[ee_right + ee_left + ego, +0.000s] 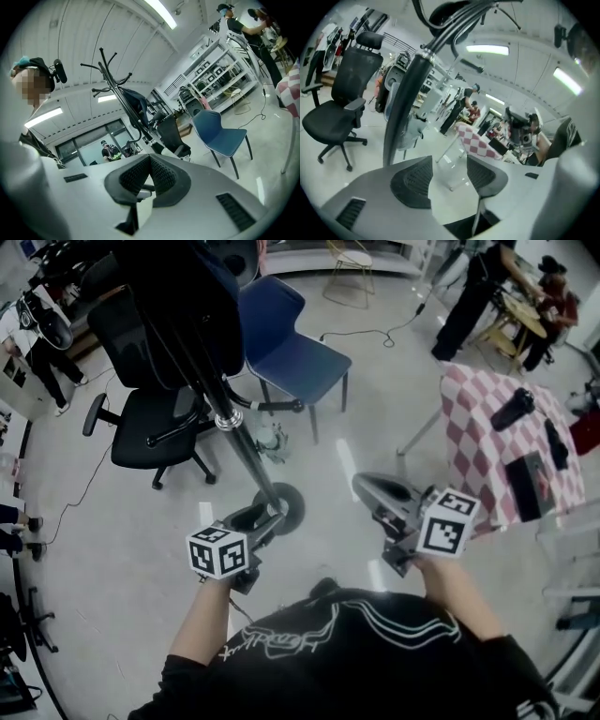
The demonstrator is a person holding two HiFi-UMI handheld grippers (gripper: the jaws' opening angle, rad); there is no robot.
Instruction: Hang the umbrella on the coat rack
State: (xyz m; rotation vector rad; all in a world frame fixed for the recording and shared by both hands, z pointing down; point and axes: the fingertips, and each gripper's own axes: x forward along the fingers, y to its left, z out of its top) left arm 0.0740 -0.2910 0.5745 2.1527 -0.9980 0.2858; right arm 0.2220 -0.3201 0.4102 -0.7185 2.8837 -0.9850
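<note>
The black coat rack (pixel 246 454) rises from its round base (pixel 289 506) just ahead of me, and its pole (pixel 407 101) fills the left of the left gripper view. A dark navy umbrella (pixel 178 306) hangs folded among the upper hooks, and the umbrella (pixel 136 101) also shows on the rack in the right gripper view. My left gripper (pixel 261 518) is next to the pole's foot; the left gripper (pixel 450 173) is open, with only floor between its pads. My right gripper (pixel 377 487) is to the right of the rack, and the right gripper (pixel 149 174) is shut on nothing.
A black office chair (pixel 150 418) stands left of the rack and a blue chair (pixel 292 345) behind it. A table with a red-and-white checked cloth (pixel 487 418) carries dark items at the right. People (pixel 469 296) stand at the back right. A cable (pixel 375 334) runs over the floor.
</note>
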